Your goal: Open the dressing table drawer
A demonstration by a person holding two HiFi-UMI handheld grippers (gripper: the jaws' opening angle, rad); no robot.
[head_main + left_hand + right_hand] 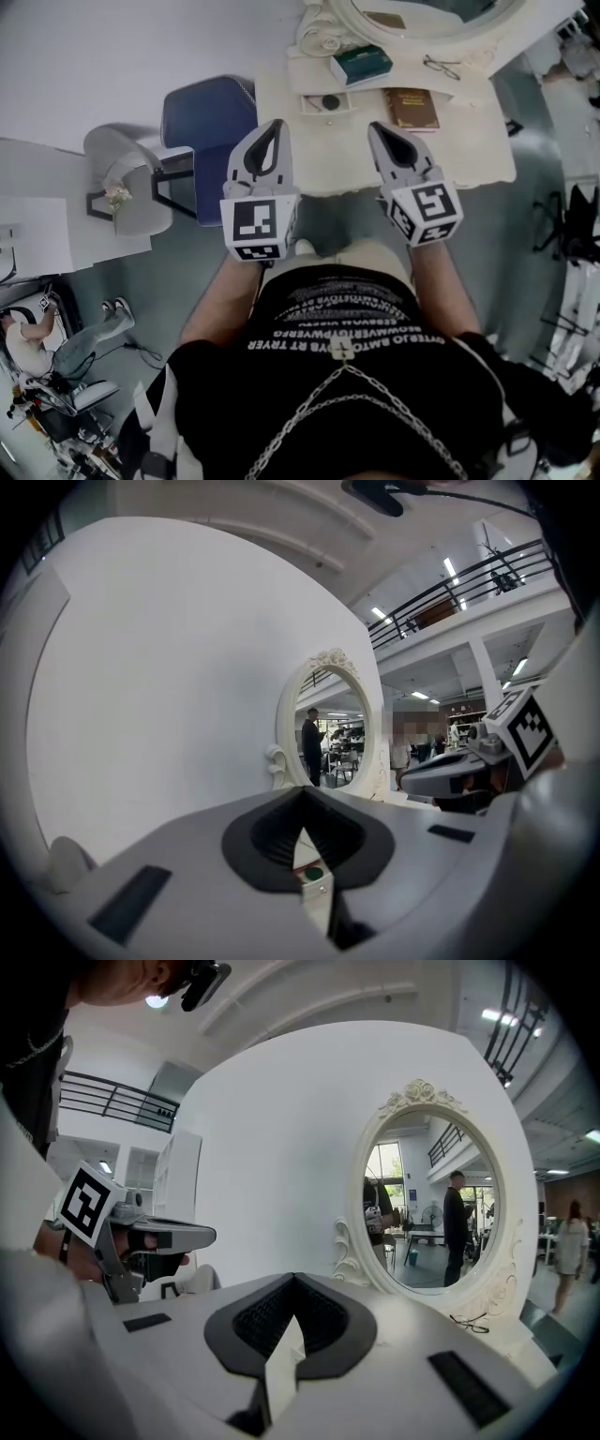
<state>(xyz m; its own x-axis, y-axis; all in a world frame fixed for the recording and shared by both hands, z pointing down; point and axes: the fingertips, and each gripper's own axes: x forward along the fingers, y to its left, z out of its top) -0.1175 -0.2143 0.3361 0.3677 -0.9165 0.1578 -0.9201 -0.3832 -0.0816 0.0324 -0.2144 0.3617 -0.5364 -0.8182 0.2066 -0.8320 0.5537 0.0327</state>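
drawer (328,101): it sits on top of the table (469,155), toward the far left. I read it as pulled out, with a dark round thing showing inside.
left gripper (270,131): I hold it raised over the table's near edge, jaws together with nothing between them.
right gripper (386,133): level with the left, also over the table's near edge, jaws together and empty.
contact: neither gripper touches the table or the drawer.
progress: the opening looks done to me. I judge that only drawing both grippers back from the table remains.
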